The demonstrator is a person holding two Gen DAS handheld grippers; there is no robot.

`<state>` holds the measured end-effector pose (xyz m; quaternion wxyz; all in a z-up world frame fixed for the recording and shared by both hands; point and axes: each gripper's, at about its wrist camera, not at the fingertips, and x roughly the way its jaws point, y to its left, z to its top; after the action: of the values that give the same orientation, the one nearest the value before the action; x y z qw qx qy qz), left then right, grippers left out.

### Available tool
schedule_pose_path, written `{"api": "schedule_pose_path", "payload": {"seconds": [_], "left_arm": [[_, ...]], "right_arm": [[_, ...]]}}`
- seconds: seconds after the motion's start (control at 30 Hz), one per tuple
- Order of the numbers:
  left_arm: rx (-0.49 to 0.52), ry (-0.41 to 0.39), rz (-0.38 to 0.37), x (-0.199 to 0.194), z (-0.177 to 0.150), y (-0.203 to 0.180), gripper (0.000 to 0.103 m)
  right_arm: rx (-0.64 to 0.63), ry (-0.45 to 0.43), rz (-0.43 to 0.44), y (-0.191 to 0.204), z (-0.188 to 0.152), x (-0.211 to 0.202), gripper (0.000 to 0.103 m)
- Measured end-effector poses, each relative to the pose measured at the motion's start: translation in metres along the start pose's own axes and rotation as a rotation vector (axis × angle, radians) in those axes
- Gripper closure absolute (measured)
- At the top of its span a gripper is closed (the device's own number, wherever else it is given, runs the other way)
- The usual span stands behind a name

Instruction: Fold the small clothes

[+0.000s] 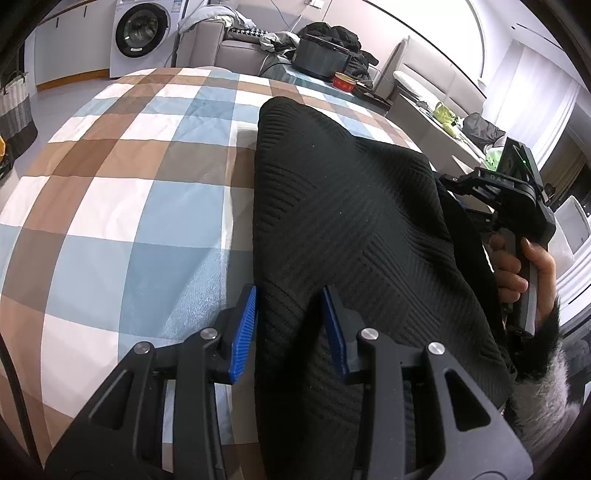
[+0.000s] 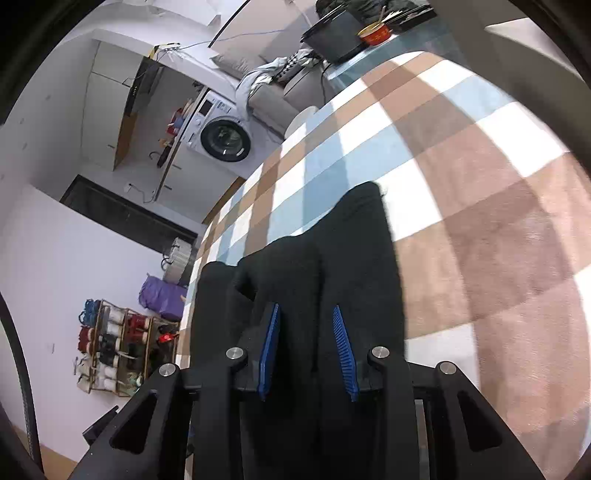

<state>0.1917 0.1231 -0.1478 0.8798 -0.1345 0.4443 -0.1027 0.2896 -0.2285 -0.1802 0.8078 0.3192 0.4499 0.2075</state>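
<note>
Both grippers – left gripper (image 1: 290,328) and right gripper (image 2: 306,350) – pinch thick bunches of the black knit top (image 1: 343,206) over the checked bed cover (image 1: 122,192). It looks partly folded – more folding left.

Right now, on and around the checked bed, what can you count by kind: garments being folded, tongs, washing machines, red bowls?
Black ribbed garment: 1
Tongs: 2, left tongs and right tongs
Washing machine: 1
Red bowl: 1
Total: 5
</note>
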Motion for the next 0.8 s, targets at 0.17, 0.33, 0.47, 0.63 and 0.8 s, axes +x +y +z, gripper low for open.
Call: {"api": "schedule_pose_path", "payload": {"seconds": [0.17,0.33,0.47,0.63,0.8], "left_arm": [[0.001,0.002,-0.002,0.0,0.001,0.0,0.07],[0.001,0.001,0.0,-0.001,0.002,0.0,0.07],[-0.007,-0.011,0.0,-0.004,0.003,0.002,0.07],[-0.001,-0.026,0.003,-0.008,0.006,0.0,0.07],[-0.005,-0.03,0.008,-0.011,0.005,0.001,0.07]], "right_arm": [[-0.087,0.052,0.029,0.011,-0.004,0.005,0.095],[-0.248,-0.034,0.024,0.041,-0.011,-0.014,0.1],[-0.371,-0.151,-0.113,0.062,-0.01,-0.036,0.1],[-0.547,-0.152,-0.463,0.064,-0.014,-0.023,0.1],[-0.499,-0.064,-0.535,0.033,-0.011,-0.005,0.09]]}}
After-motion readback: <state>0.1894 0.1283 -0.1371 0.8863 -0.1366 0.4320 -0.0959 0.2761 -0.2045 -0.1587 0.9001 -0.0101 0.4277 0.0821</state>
